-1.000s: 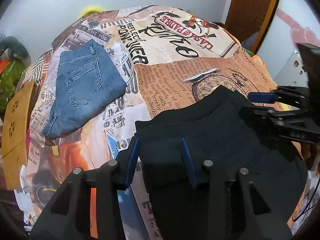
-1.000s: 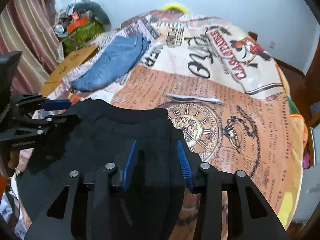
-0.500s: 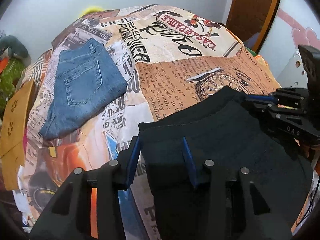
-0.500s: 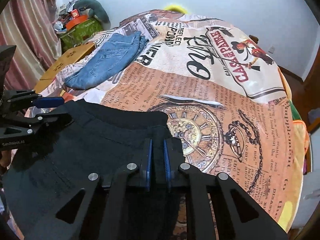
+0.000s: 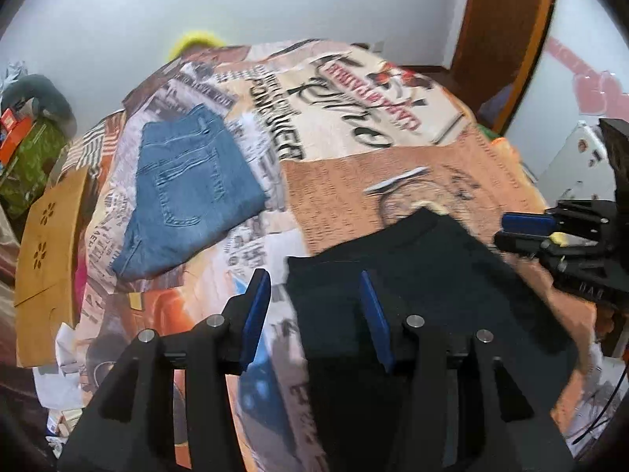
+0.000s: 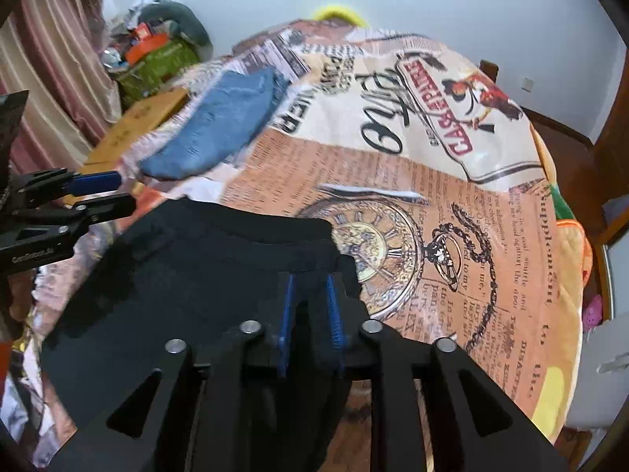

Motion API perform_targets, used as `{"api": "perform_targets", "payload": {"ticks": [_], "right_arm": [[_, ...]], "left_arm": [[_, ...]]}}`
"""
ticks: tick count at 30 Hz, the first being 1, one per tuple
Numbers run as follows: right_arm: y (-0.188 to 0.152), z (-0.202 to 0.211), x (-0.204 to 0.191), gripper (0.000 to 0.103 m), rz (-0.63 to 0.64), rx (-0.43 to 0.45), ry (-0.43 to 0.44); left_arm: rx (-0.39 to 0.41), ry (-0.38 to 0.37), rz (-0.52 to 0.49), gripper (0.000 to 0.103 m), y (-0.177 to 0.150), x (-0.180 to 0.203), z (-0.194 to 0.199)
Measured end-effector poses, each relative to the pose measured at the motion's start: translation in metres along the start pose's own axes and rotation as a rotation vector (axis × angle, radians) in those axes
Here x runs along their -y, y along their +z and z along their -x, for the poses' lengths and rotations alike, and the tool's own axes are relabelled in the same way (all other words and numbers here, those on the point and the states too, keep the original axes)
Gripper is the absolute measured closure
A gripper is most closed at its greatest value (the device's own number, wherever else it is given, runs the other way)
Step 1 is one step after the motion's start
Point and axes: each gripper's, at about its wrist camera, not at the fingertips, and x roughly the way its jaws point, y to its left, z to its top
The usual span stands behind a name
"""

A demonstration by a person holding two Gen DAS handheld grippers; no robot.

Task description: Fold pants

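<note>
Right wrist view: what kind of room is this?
Probably a home bedroom. The work surface looks like a bed under a newspaper-print bedspread, with folded blue jeans and black pants on it. A striped curtain and piled clutter stand at the side.

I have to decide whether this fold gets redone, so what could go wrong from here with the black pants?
1. The right gripper has just been opening, with fabric of the black pants between its pads; that corner could slip out and flop unevenly.
2. The left gripper stands open, its pads straddling the pants' edge without pinching it, so one side may lag and skew the fold.
3. The folded jeans lie close by; a wide sweep could disturb them.
</note>
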Motion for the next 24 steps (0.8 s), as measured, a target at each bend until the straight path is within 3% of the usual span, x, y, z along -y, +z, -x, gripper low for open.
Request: {"api": "perform_targets", "payload": {"ticks": [3, 9, 11, 20, 24], "right_arm": [[-0.006, 0.010, -0.016, 0.066, 0.028, 0.016, 0.016], [-0.032, -0.008, -0.038, 0.066, 0.047, -0.074, 0.035], [-0.043, -0.013, -0.040, 0.065, 0.048, -0.087, 0.022], [-0.077, 0.010, -0.031, 0.065, 0.019, -0.072, 0.025], [-0.088, 0.023, -0.031, 0.065, -0.002, -0.052, 0.019]], "left_arm": [[-0.005, -0.044, -0.028, 0.056, -0.005, 0.019, 0.007], [-0.108, -0.064, -0.084, 0.055, -0.029, 0.055, -0.018], [-0.128, -0.021, -0.109, 0.055, -0.043, 0.061, -0.028], [-0.038, 0.095, -0.183, 0.055, -0.081, 0.066, 0.000], [-0.041, 0.101, -0.153, 0.051, -0.098, 0.053, 0.010]]}}
